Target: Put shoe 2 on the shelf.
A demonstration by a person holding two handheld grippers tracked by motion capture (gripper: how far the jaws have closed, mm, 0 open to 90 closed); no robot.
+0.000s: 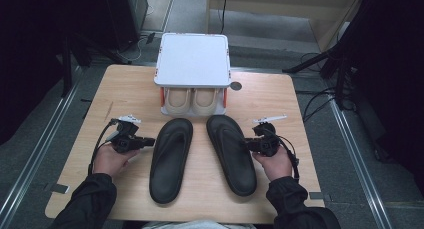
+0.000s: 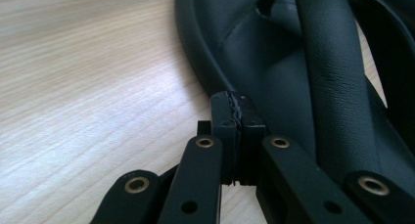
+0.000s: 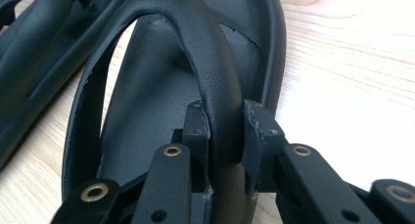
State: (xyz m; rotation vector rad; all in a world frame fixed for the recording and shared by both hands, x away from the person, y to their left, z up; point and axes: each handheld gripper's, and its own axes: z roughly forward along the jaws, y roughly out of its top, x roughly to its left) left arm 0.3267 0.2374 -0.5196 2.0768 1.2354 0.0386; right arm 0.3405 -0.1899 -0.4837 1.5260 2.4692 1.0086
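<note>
Two black flip-flops lie side by side on the wooden table (image 1: 280,104). My left gripper (image 1: 149,141) is beside the outer rim of the left flip-flop (image 1: 170,159). In the left gripper view its jaws (image 2: 237,111) are pressed together with nothing between them, right at the sandal's rim (image 2: 195,53). My right gripper (image 1: 248,145) is at the right flip-flop (image 1: 232,156). In the right gripper view it (image 3: 225,131) is shut on that sandal's strap (image 3: 205,53), which arches up from the sole. The other flip-flop (image 3: 39,53) lies farther left.
A white low rack (image 1: 192,59) stands at the table's far middle, with a pair of beige shoes (image 1: 192,101) tucked under its top. A small dark disc (image 1: 236,86) lies beside it. Bare wood spreads to the left and right of the sandals.
</note>
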